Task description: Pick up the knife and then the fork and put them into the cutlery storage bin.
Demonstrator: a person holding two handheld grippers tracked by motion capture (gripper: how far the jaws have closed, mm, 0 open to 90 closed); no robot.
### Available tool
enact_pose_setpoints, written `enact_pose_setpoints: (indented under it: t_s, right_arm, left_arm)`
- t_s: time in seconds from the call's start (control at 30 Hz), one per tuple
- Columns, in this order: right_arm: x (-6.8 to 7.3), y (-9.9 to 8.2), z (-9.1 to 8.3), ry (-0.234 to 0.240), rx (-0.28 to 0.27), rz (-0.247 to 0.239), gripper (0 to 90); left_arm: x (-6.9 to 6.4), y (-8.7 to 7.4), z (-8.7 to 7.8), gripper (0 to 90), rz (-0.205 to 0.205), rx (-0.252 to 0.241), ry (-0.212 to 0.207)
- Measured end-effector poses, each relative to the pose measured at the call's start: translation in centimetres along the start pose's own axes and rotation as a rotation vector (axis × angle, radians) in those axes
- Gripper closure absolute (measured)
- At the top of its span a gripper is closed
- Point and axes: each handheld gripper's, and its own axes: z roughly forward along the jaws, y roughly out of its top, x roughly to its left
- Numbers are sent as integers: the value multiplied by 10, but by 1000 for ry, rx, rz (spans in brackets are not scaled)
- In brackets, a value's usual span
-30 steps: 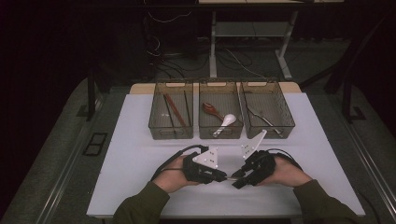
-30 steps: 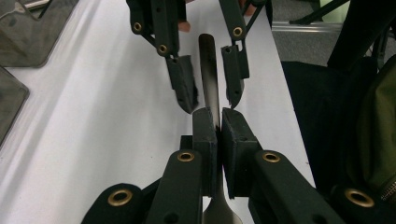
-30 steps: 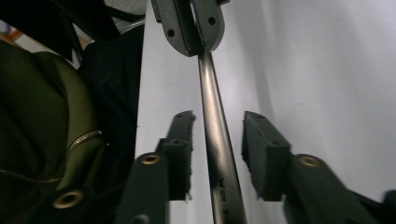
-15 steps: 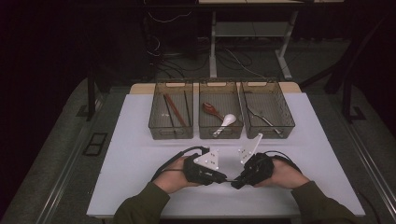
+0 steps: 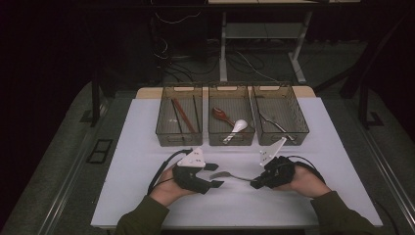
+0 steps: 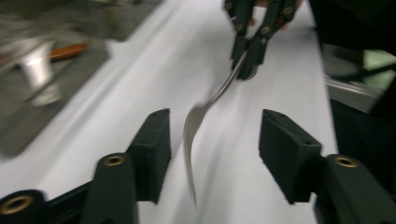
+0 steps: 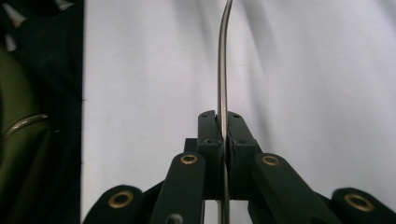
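R claw (image 5: pixel 255 184) pinches the fork (image 5: pixel 230 175) handle; L claw (image 5: pixel 215 175) just spread off its head — we back L away w/o nudging tines.

Plain white table (image 5: pixel 147 147), with three clear bins (image 5: pixel 231 120) lined up side by side along the far edge.

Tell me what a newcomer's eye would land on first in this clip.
A metal spoon hangs above the white table near its front edge, its handle clamped in the right tool. The left tool has just been opening, and its jaws stand apart on either side of the bowl end. Behind, three mesh bins sit in a row.
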Motion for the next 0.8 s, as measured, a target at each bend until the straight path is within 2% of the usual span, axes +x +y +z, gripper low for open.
enact_pose_setpoints:
  t_s: [0.1,0.27,0.4,0.5,0.6,0.77,0.8]
  right_arm:
    - [-4,-4,-7,-40,-16,30,855]
    - [-9,-7,-14,-89,-39,68,855]
    - [-11,-9,-19,-127,-52,99,855]
    - [-12,-10,-25,-156,-71,124,855]
    - [-13,-10,-33,-175,-106,173,855]
    - [-20,-9,-52,-235,-148,211,855]
    - [-22,-10,-55,-242,-154,215,855]
  left_arm:
    - [1,-15,-12,350,-55,-13,76]
    - [2,-38,-28,265,-143,-46,154]
    - [-1,-51,-36,194,-167,-50,209]
    - [-2,-58,-37,136,-194,-51,232]
    - [-1,-61,-37,109,-187,-34,251]
    - [1,-61,-37,32,-200,-49,245]
    - [0,-61,-36,12,-207,-46,256]
